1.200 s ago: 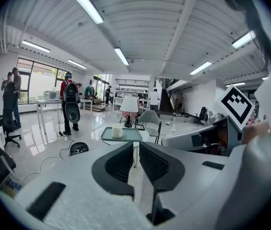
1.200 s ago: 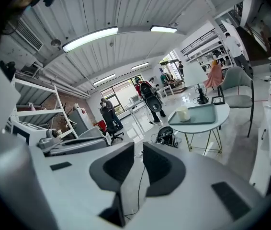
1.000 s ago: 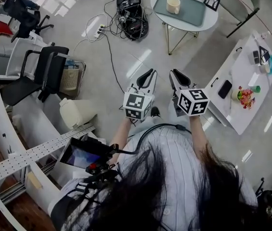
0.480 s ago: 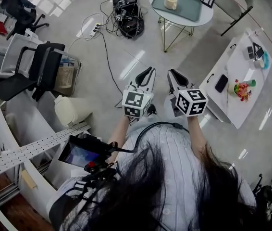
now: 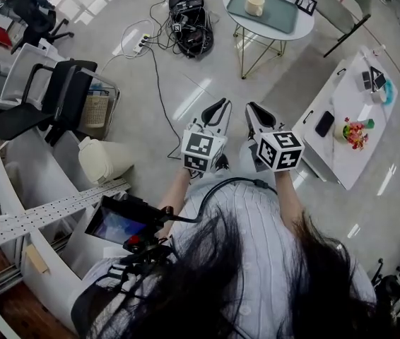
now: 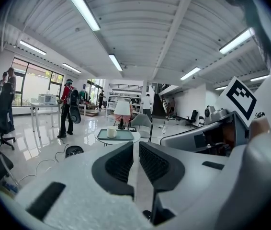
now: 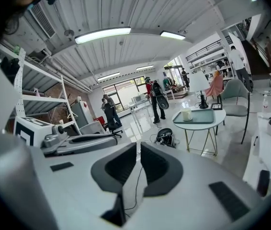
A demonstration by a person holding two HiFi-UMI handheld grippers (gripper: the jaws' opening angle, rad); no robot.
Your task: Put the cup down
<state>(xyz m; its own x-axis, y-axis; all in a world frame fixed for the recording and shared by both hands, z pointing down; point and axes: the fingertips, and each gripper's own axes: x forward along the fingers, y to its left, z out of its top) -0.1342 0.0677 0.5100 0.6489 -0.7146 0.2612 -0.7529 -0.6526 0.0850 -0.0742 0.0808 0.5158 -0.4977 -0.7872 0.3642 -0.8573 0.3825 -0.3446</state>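
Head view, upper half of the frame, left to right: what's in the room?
Black office chair → power strip → black bag → round table carrying the cup → white table

The person wears a pale shirt (image 5: 256, 224) with fine dark stripes, and long dark hair (image 5: 207, 288) lies over it. The white left gripper (image 5: 221, 106) and right gripper (image 5: 252, 109) have black jaw pads and black-and-white marker cubes. A black cable (image 5: 235, 182) curves across the chest.
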